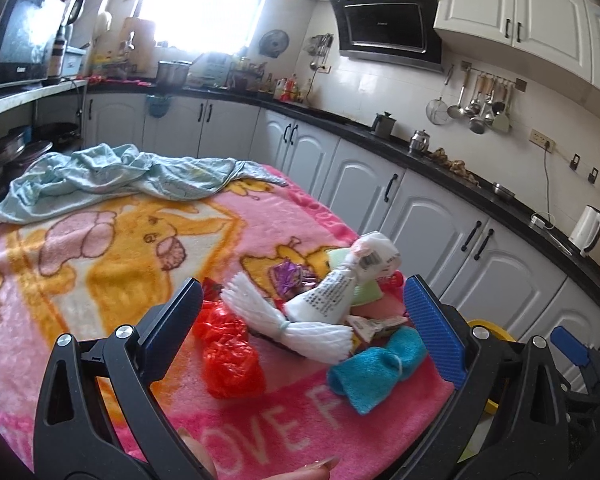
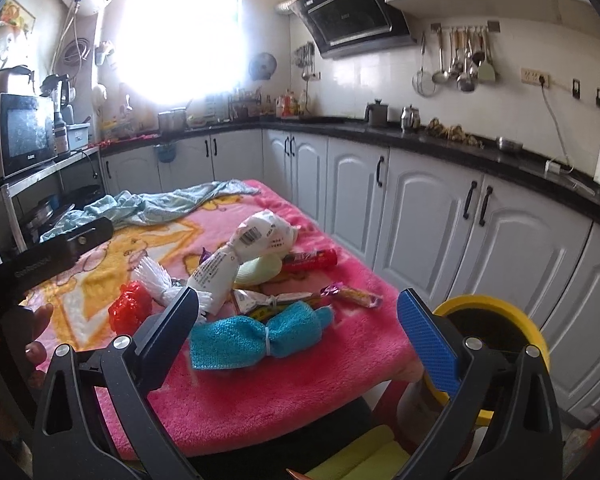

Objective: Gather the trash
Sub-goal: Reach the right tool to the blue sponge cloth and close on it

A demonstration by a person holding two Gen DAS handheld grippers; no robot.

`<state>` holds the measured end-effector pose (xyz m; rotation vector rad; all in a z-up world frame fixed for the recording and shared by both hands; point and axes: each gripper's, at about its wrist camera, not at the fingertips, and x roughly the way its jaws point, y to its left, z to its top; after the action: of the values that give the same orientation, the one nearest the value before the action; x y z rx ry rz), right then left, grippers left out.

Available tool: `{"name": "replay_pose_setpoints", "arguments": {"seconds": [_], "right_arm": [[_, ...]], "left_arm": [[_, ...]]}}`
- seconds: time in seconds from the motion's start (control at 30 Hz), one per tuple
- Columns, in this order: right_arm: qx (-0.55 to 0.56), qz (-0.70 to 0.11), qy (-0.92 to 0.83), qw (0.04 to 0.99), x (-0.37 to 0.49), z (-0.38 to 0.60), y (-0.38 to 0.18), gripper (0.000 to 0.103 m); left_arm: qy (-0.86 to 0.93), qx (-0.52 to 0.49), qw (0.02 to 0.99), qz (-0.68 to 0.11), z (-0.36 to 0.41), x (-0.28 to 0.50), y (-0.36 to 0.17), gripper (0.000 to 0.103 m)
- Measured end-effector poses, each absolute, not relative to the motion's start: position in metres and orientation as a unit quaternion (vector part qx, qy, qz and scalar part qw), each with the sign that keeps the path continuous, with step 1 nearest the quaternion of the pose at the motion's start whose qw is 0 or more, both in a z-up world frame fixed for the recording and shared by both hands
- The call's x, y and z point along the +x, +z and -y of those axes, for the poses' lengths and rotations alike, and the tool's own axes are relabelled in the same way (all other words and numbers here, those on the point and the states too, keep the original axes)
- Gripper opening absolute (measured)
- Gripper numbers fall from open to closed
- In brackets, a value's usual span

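A pile of trash lies on the pink blanket (image 1: pixel 100 280) near the table's right corner: a red plastic bag (image 1: pixel 228 356), a white tied bag (image 1: pixel 296 320), a white printed packet (image 1: pixel 340 280), a teal cloth bundle (image 1: pixel 376 364), a purple wrapper (image 1: pixel 288 276). My left gripper (image 1: pixel 300 320) is open above them, empty. In the right wrist view my right gripper (image 2: pixel 300 320) is open and empty over the teal bundle (image 2: pixel 256 336), with the red bag (image 2: pixel 130 312), white packet (image 2: pixel 236 256), a red tube (image 2: pixel 312 259) and snack wrappers (image 2: pixel 352 295) beyond. A yellow bin (image 2: pixel 496 320) stands beside the table.
A light blue cloth (image 1: pixel 120 176) lies crumpled at the table's far end. White cabinets (image 2: pixel 420 220) with a black counter run along the right and back. A shelf with a microwave (image 2: pixel 26 136) stands at left. The left gripper's body (image 2: pixel 48 256) shows at left.
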<state>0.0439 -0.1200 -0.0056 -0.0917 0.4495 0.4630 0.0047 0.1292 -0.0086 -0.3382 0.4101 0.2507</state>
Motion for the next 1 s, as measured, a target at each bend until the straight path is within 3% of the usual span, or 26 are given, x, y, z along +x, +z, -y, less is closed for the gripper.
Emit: {"name": "replay_pose_setpoints", "arguments": {"seconds": [0.63, 0.77, 1.0], "right_arm": [[-0.017, -0.36, 0.21, 0.909, 0.147, 0.094, -0.069, 0.097], [-0.004, -0.39, 0.209, 0.897, 0.164, 0.09, -0.085, 0.096], [0.029, -0.417, 0.215, 0.883, 0.18, 0.09, -0.094, 0.087]], "left_arm": [[0.088, -0.224, 0.919, -0.312, -0.204, 0.068, -0.057, 0.091], [0.078, -0.235, 0.91, -0.332, -0.212, 0.085, -0.064, 0.078], [0.07, -0.239, 0.898, -0.364, -0.217, 0.105, -0.074, 0.062]]}}
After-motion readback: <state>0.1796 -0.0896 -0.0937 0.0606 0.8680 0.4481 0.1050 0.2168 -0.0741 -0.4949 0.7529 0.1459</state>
